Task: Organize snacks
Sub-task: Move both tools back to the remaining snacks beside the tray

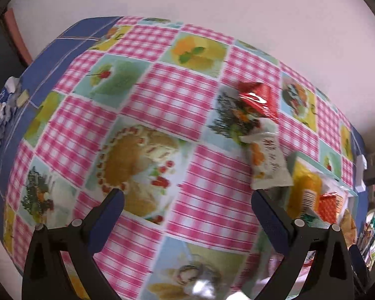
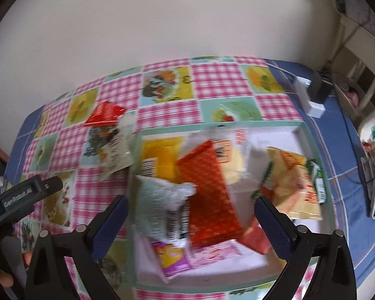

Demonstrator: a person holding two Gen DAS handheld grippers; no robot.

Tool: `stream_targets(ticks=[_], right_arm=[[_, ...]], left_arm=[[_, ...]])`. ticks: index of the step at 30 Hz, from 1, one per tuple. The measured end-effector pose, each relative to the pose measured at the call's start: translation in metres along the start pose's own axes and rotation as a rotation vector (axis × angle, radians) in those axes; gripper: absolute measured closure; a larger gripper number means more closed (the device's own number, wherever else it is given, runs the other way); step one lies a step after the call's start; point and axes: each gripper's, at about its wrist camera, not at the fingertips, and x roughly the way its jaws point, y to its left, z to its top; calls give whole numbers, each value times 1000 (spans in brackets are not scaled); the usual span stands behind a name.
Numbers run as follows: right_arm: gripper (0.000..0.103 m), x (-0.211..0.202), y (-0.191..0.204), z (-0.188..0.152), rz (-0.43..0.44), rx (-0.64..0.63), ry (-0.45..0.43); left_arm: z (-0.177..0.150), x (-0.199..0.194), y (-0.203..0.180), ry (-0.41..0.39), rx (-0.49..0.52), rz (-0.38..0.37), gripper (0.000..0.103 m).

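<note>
A pale green tray (image 2: 315, 147) holds several snack packets, among them a red-orange one (image 2: 210, 195), a grey-green one (image 2: 155, 207) and a yellow one (image 2: 162, 155). My right gripper (image 2: 191, 207) hangs open above the tray with nothing pressed between its fingers. Left of the tray, on the checked cloth, lie a red packet (image 2: 105, 115) (image 1: 258, 97) and a white packet (image 2: 117, 150) (image 1: 267, 162). My left gripper (image 1: 187, 197) is open over bare cloth, its right finger (image 1: 270, 215) just below the white packet. The tray's corner (image 1: 312, 165) shows at the right of the left wrist view.
A pink checked tablecloth (image 1: 162, 95) with fruit pictures covers a blue cloth (image 2: 342, 135). A white charger block (image 2: 312, 105) and dark box sit at the table's far right. A blue-white packet (image 1: 2, 105) lies at the left edge. The left gripper's body (image 2: 20, 195) shows at the right view's left.
</note>
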Motion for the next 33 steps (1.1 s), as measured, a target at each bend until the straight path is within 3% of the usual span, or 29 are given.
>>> stream_targets(ticks=[4,11,26,33], right_arm=[[1,4,22,-2,21,-39,10],[1,7,47,-3,44,-78,14],[1,24,73,10,72,-108,1],[1,26,84,23,77,-111,-13]], left_arm=[[6,-3,21,-17,-20,32,2],[14,-7,43,-56,-36,11,2],[36,-1,59,-78,-18,-66,2],[43,2,51,-78,3,-58,2]])
